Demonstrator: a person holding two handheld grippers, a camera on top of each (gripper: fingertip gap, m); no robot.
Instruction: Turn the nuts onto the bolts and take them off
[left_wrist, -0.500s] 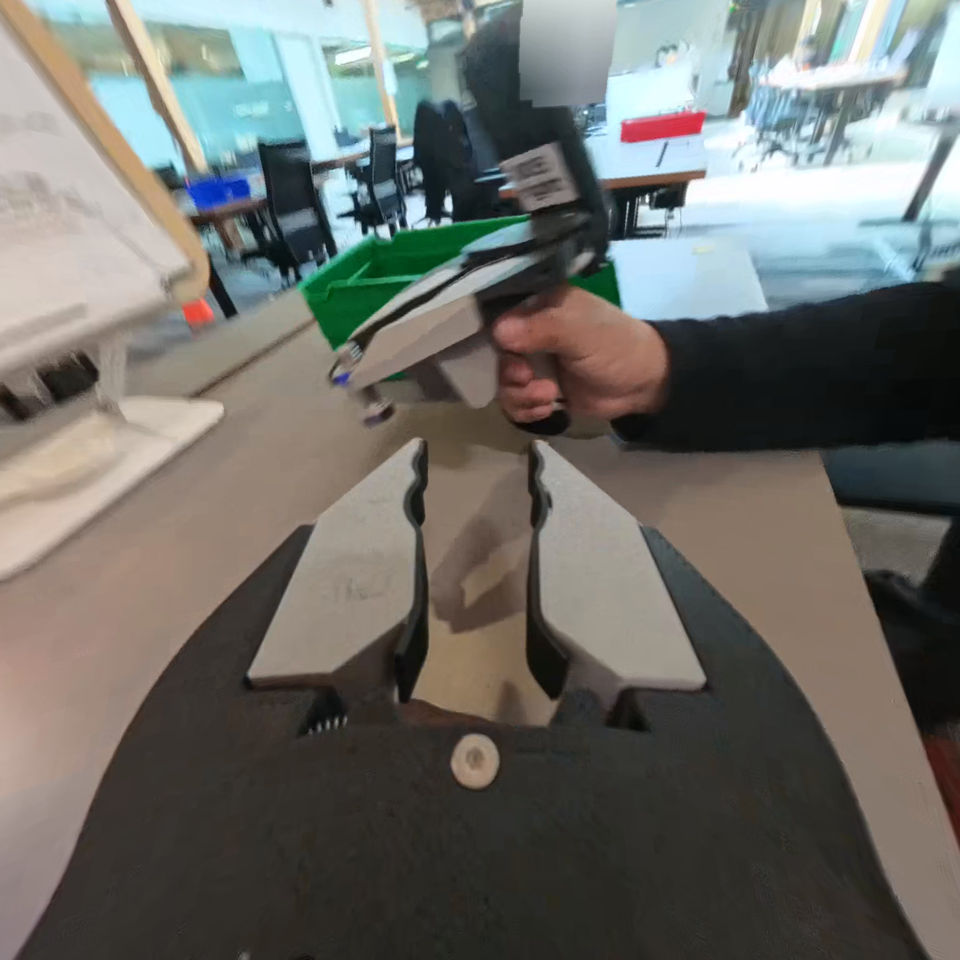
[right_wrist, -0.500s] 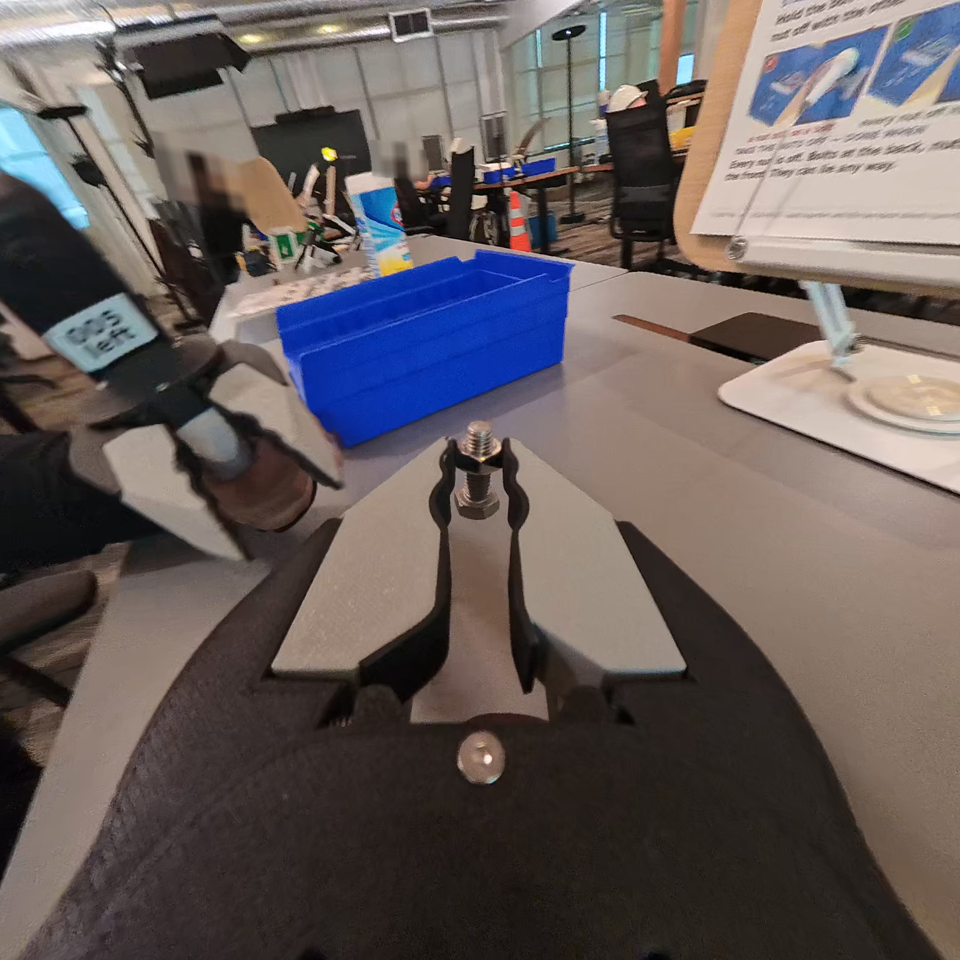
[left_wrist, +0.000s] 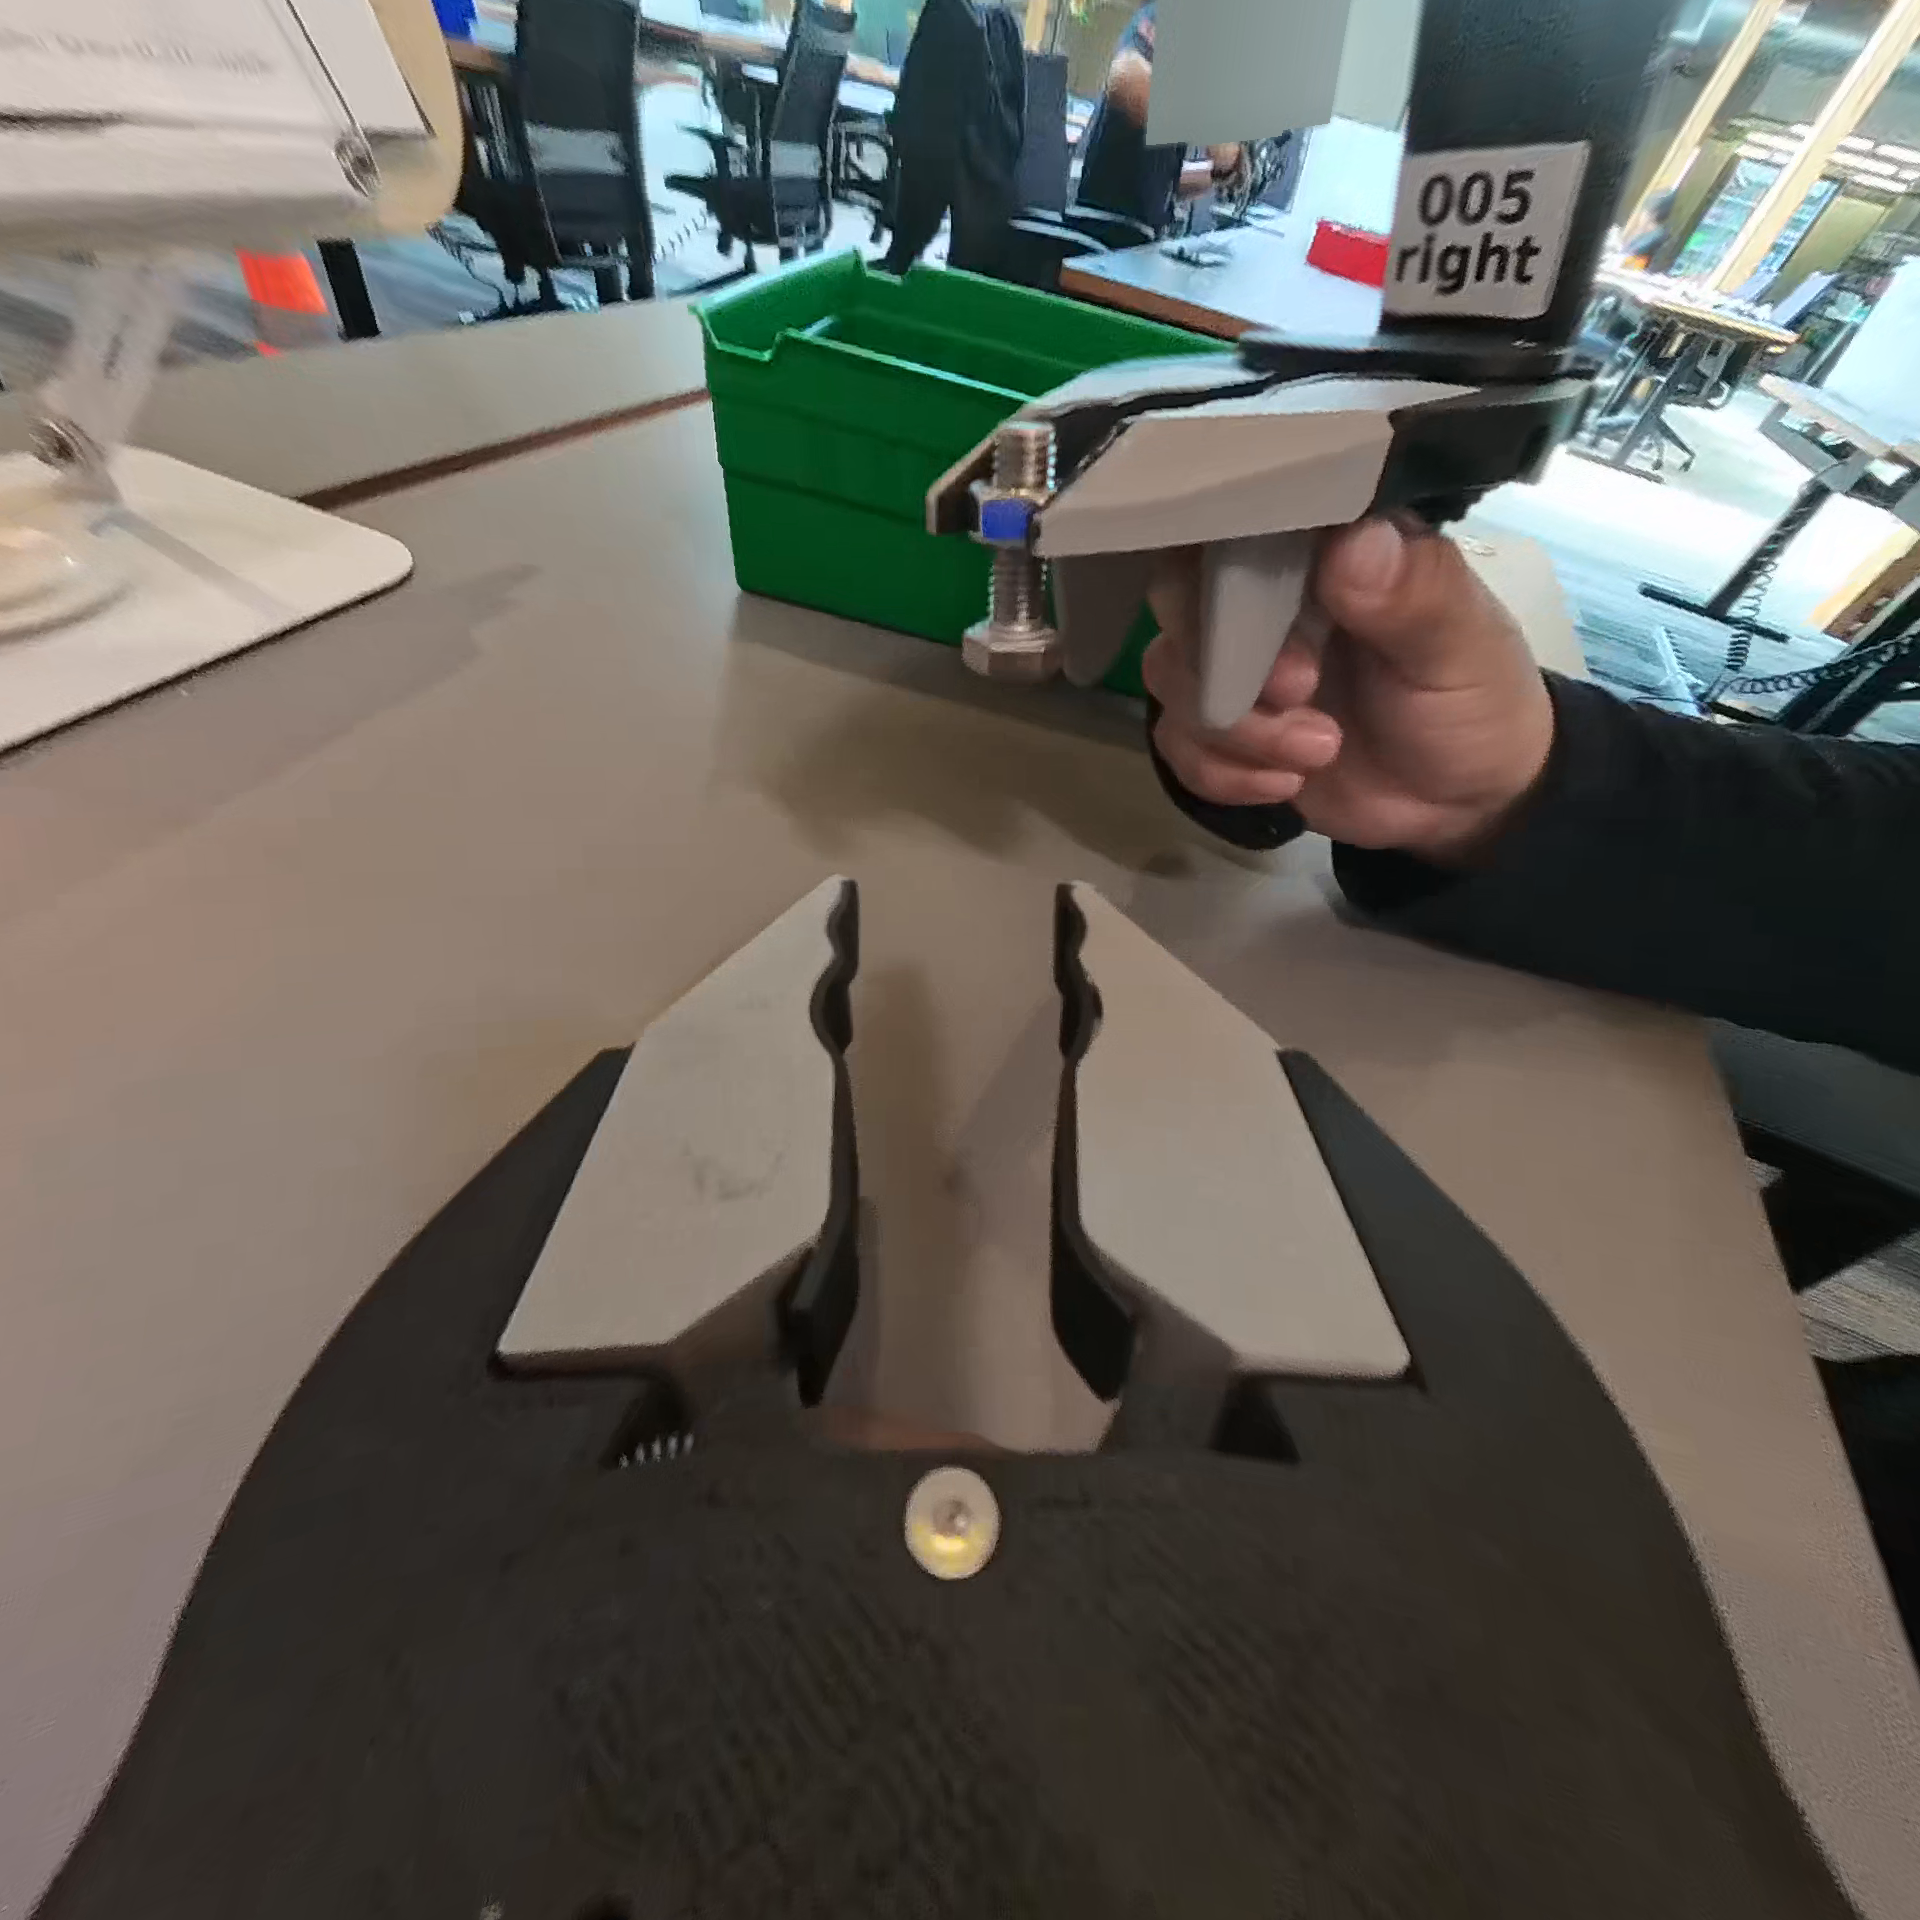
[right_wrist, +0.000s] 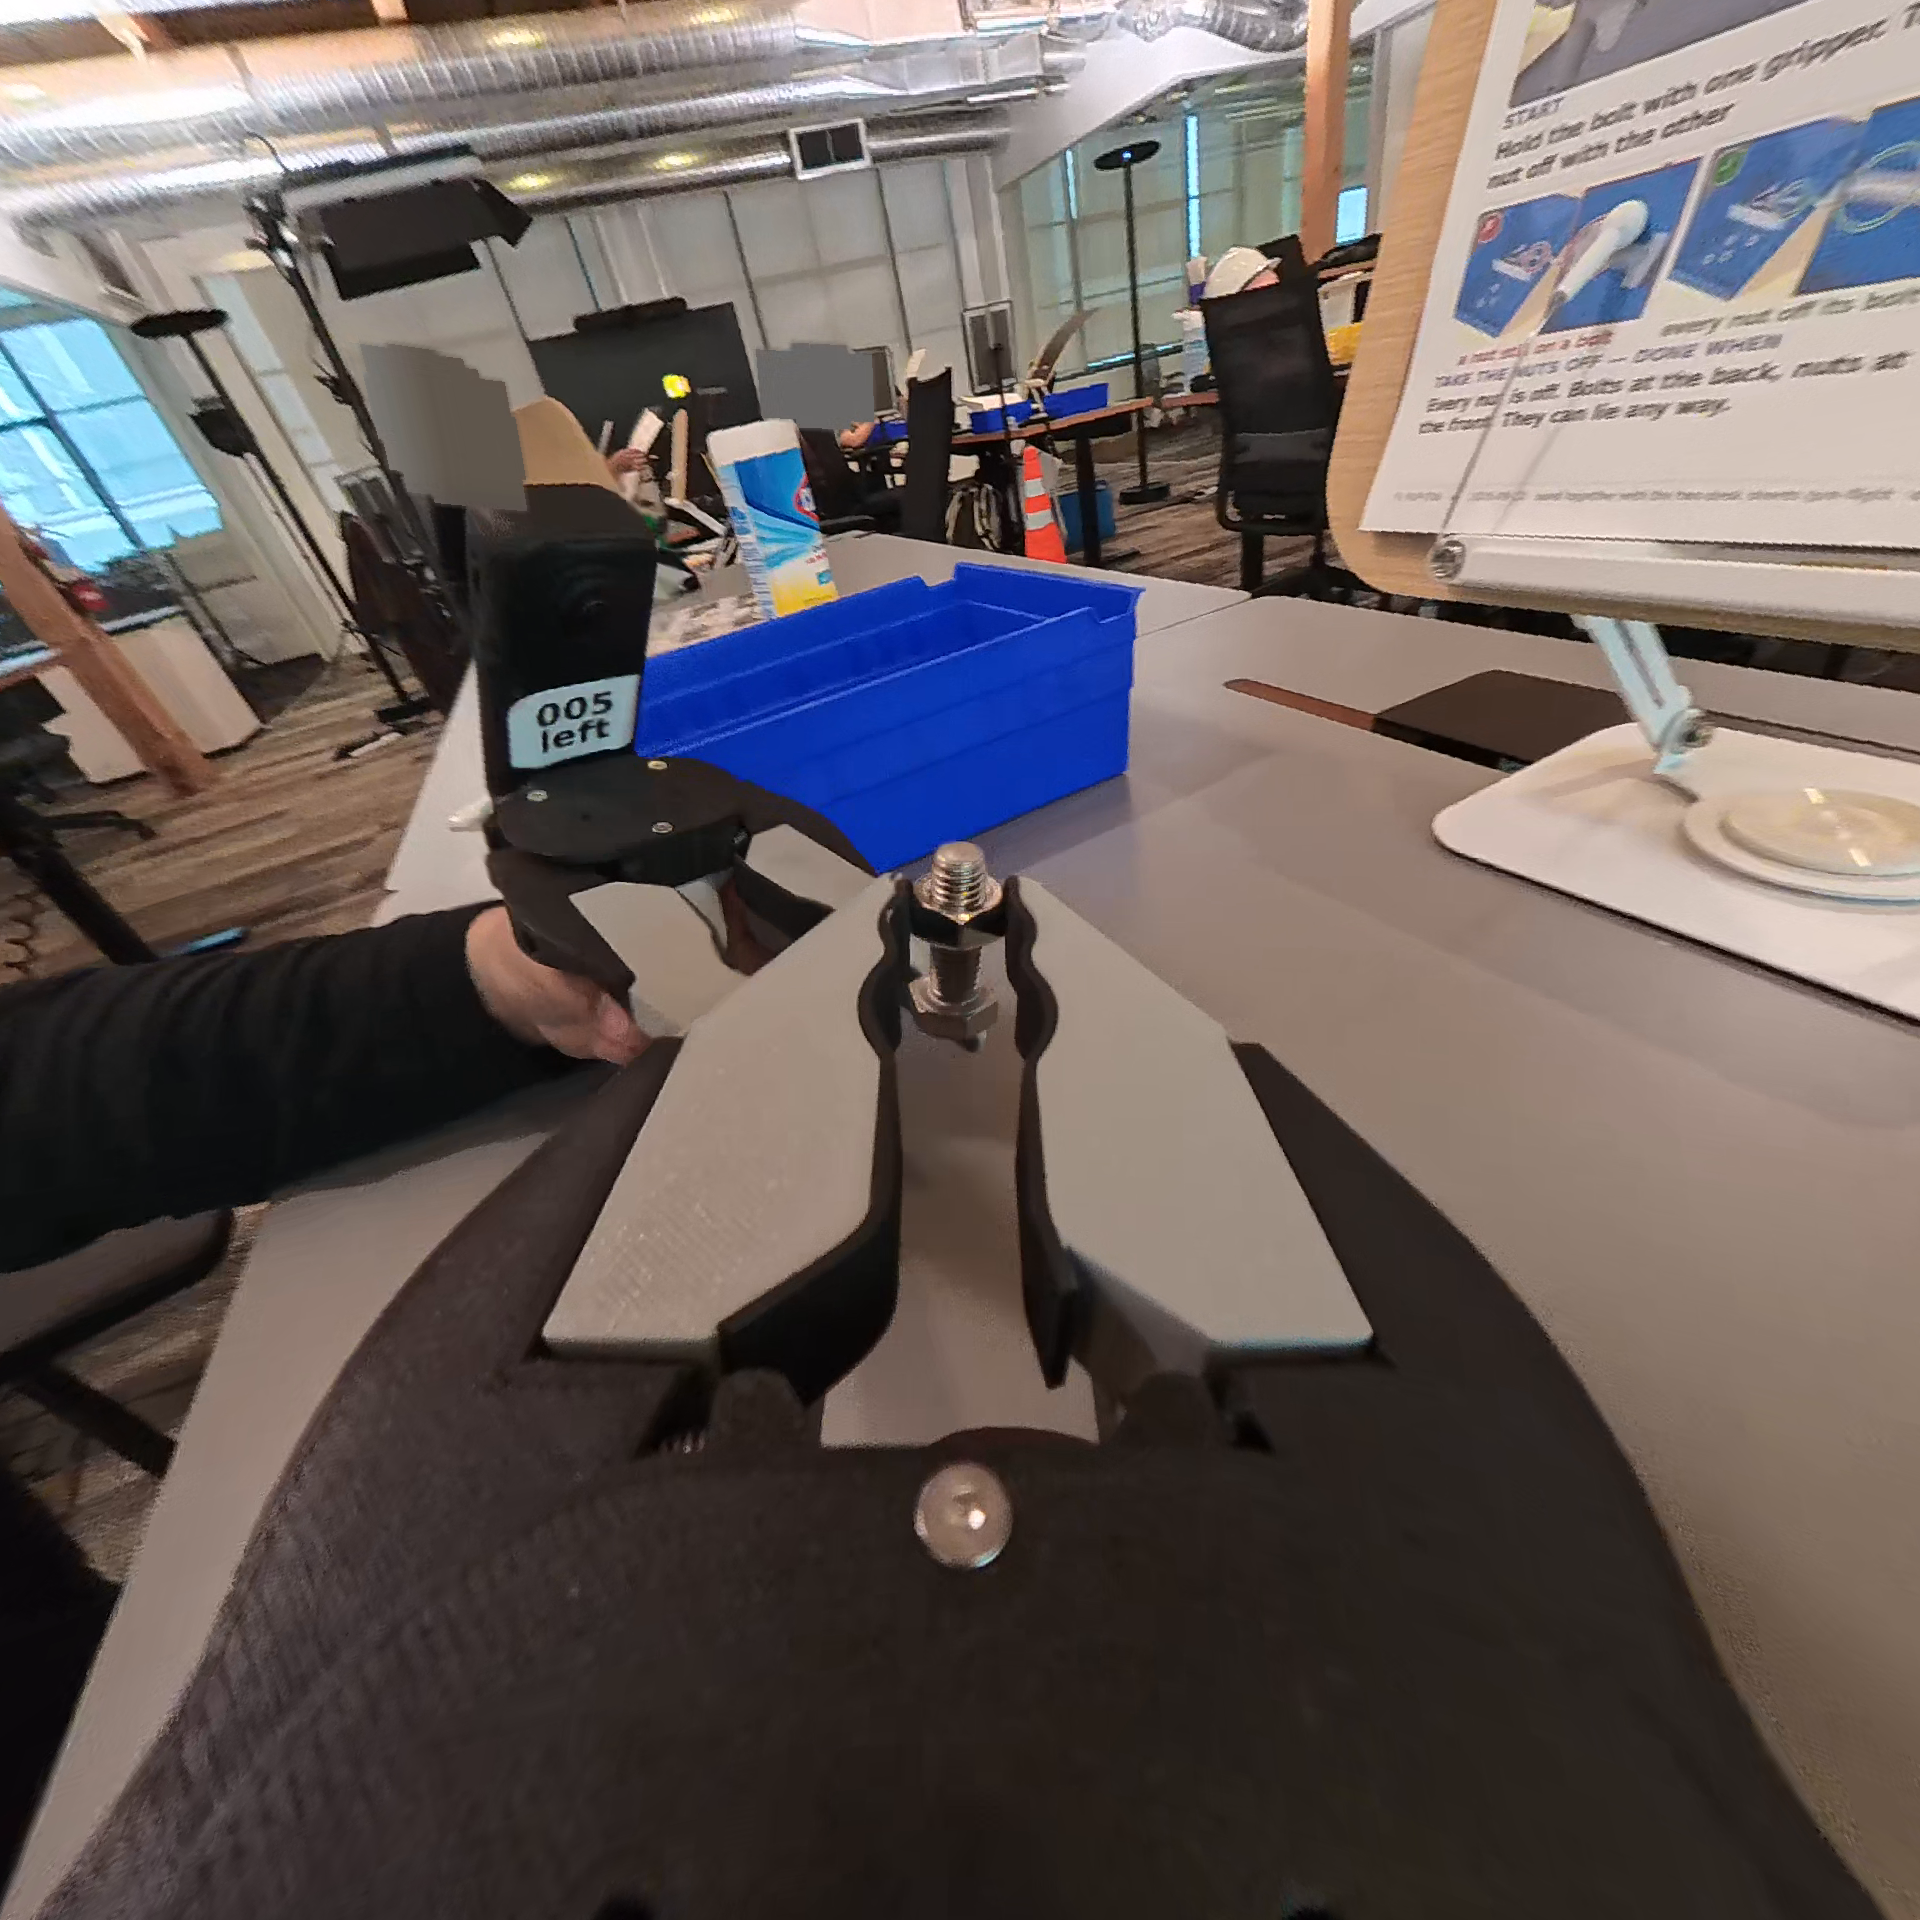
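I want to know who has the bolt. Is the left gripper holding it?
No, the left gripper is open and empty above the table, while the right gripper holds the bolt by its nut.

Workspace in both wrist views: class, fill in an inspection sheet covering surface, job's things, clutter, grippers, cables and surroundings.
Surface: grey table, bare where it shows.
Job's things: bolt upright, head down, clear of the table; nut on its thread.
Clutter: green bin, blue bin, stand with sheet.
Grippers: right gripper shut on the nut; left gripper open, holding nothing.
Cables: coiled cable beyond the table.
Surroundings: office chairs, desks.
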